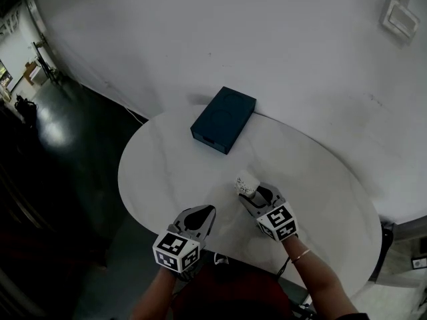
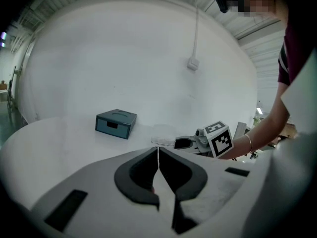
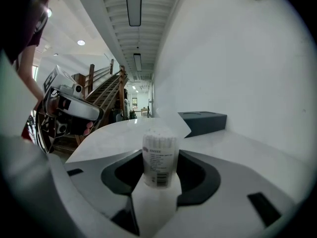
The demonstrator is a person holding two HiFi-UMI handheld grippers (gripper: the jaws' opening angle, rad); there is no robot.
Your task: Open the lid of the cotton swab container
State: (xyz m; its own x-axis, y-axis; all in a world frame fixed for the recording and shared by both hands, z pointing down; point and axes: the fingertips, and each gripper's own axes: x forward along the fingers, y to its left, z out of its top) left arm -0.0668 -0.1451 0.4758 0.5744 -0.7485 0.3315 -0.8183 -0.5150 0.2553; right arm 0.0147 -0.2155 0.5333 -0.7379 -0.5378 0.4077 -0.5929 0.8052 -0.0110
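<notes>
The cotton swab container [image 1: 245, 183] is a small clear tub with a printed label, standing upright on the white table [image 1: 167, 172]. My right gripper [image 1: 252, 193] is shut on its sides. In the right gripper view the container [image 3: 159, 162] stands between the jaws of the right gripper [image 3: 159, 151], and white swab tips show at its top. I cannot tell whether a lid is on it. My left gripper [image 1: 205, 213] hovers to the left of the container, apart from it, near the table's front edge. In its own view the left gripper [image 2: 158, 148] is shut, with nothing visible between the jaws.
A dark blue box [image 1: 223, 119] lies at the back of the oval table, near the white wall [image 1: 267, 39]; it also shows as the blue box [image 2: 116, 123] in the left gripper view. Dark floor [image 1: 60, 179] lies to the left of the table.
</notes>
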